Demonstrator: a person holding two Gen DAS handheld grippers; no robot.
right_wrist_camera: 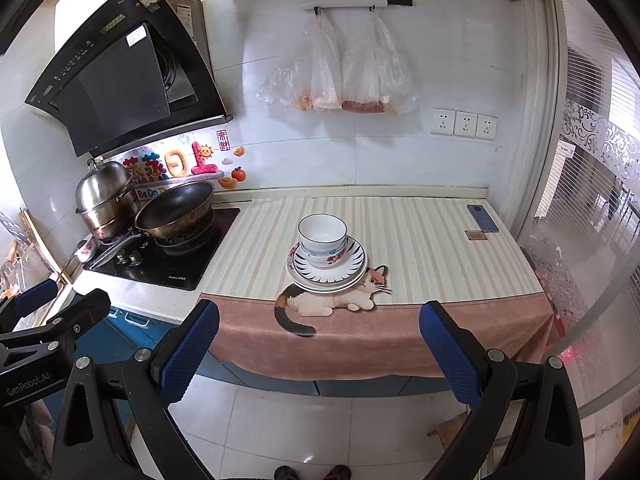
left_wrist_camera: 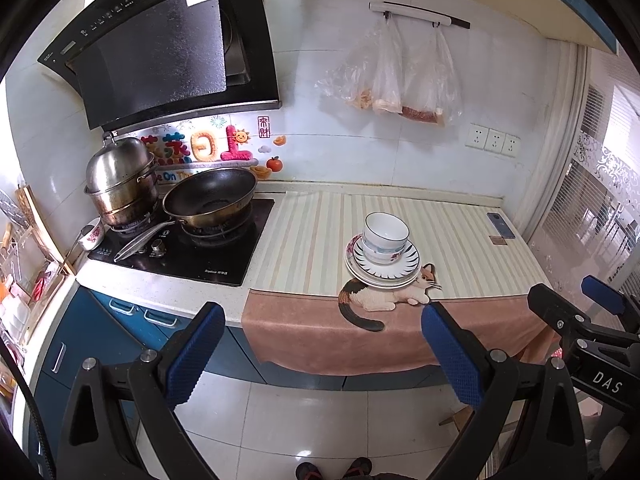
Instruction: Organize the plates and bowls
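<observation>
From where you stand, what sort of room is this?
A home kitchen, most likely: a black slanted range hood hangs over a dark round wok on a black glass gas hob, and stacked white ceramic bowls and plates sit on the striped countertop mat.

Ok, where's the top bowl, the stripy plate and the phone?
top bowl (right_wrist_camera: 322,236): right wrist view, on its white outer wall.
stripy plate (right_wrist_camera: 352,264): right wrist view, on its right rim beside the bowls.
phone (right_wrist_camera: 483,218): right wrist view, on its dark back.

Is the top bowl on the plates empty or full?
Empty: the top bowl sits upright on the plates, and its white inside shows nothing in it.
</observation>
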